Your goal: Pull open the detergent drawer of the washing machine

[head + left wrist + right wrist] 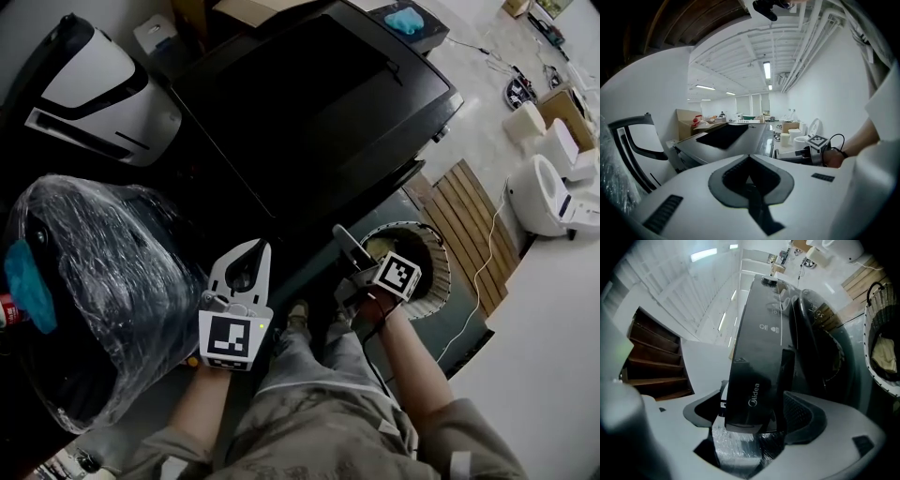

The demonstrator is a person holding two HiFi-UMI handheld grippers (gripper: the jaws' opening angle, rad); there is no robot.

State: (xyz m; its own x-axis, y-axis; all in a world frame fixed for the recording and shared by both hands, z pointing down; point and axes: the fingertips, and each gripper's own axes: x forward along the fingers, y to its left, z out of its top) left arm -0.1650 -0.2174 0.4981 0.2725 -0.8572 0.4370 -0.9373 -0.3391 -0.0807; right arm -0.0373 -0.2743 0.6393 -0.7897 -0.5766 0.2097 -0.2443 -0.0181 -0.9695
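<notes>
Right gripper [349,246] is at the washer [309,103] front, jaws wide apart around the drawer [752,380]. That's the Midea-badged panel at the end of the control strip, next to the door [820,357]. We see no pad pressing on it, so no grip yet. We can't tell if it's out at all. Left gripper [251,258] hangs clear, jaws together, empty.

Risks as we read them:
- The face is flat and glossy, so an edge clamp may slip on the pull.
- The gripper sits skewed to the panel, so an off-axis tug could bind the drawer.
- One jaw may snag the door rim.
</notes>
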